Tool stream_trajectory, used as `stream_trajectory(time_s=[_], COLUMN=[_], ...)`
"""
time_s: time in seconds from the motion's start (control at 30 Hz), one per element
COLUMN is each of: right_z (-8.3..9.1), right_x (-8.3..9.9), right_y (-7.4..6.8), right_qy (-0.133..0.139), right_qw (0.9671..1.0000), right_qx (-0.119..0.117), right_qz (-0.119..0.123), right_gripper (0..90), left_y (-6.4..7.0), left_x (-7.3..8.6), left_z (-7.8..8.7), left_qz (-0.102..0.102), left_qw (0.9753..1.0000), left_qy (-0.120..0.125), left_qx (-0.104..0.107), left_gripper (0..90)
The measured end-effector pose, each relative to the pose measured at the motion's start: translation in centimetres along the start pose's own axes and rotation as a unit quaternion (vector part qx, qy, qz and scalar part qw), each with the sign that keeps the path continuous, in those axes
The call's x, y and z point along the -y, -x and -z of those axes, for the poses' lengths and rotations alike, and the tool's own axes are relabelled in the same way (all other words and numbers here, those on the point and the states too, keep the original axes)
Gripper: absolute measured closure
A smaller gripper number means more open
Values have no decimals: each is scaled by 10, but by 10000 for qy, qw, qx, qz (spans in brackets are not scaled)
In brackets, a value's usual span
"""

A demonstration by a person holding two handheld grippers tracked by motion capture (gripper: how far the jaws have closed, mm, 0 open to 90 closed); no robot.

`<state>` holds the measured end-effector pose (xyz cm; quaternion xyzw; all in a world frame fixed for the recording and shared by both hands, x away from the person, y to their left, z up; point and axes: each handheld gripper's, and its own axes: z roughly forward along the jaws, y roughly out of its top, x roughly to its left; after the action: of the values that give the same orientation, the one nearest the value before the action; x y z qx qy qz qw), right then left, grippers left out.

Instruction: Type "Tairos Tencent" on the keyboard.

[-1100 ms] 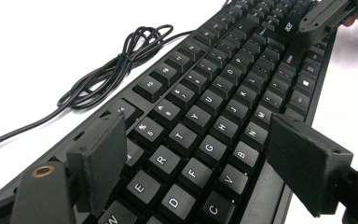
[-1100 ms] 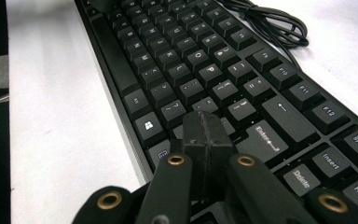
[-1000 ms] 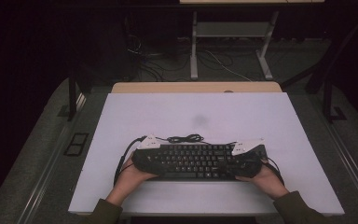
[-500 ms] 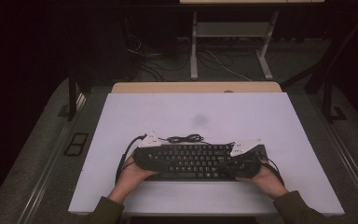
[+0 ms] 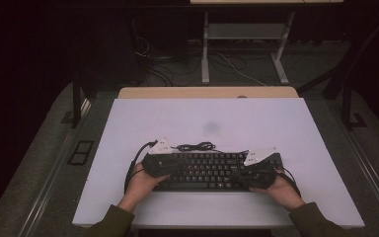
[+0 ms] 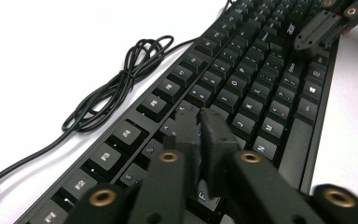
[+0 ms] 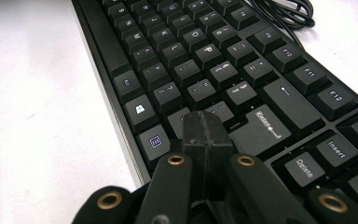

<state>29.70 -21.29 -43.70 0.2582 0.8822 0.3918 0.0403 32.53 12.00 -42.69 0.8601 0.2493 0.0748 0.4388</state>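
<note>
Keyboard [image 5: 208, 170] lay flat on the white counter [image 5: 227, 123], near the person's edge, long side across. Its cable [image 5: 195, 146] sat in a loose coil just behind the back row of keys, touching the counter.

Left tool [image 5: 154, 165] hovered over the left end of the keyboard; right tool [image 5: 257, 173] over the right end. A hand gripped each from below the near edge.

Left gripper view: left tool's jaws pressed together with nothing between them, tips [image 6: 200, 128] down among the letter keys of the keyboard [image 6: 242, 84]. Whether the tips touched a key or sat just above it could not be told. The cable [image 6: 116, 88] lay beside the function row.

Right gripper view: right tool's jaws likewise clenched on nothing, tips [image 7: 204, 130] close over the keys just left of the Enter key [image 7: 261, 128], near the bottom row. Contact again uncertain.

Judgement on progress: the work looked like key pressing with closed tips, one tool per half of the board. Both tools were already placed over keys, so the approach was done. No screen or indicator in sight recorded any press, so how many keys were left could not be judged. Keyboard not lifted, not gripped.
</note>
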Motion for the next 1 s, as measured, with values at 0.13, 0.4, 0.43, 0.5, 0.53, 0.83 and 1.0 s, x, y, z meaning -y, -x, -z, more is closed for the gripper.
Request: stream_trajectory(time_s=[0.13, 0.4, 0.43, 0.5, 0.53, 0.83, 1.0], right_z=[0, 0, 0, 0, 0, 0, 0], right_x=[0, 0, 0, 0, 0, 0, 0], right_y=[0, -1, -1, -1, -1, -1, -1], right_qy=[-2, -4, -8, -14, -15, -16, -15], right_qw=[10000, 10000, 10000, 10000, 10000, 10000, 10000], right_qx=[9, 8, 9, 16, 17, 18, 18], right_qz=[1, 13, 16, 22, 24, 23, 25], right_gripper=[893, 893, 893, 893, 893, 893, 893], left_y=[-1, -1, -2, -2, -3, -2, -1], left_x=[0, 2, 2, 3, 3, 6, 4], left_z=[-3, -8, -8, -9, -9, -12, -11], left_qz=[3, -14, -33, -33, -41, -17, -46], left_qw=[10000, 9999, 9998, 9998, 9997, 9997, 9996], left_qy=[-50, -154, -177, -187, -226, -257, -262], left_qx=[11, 21, 20, 3, 5, 31, 34], left_gripper=[890, 890, 890, 890, 890, 891, 891])
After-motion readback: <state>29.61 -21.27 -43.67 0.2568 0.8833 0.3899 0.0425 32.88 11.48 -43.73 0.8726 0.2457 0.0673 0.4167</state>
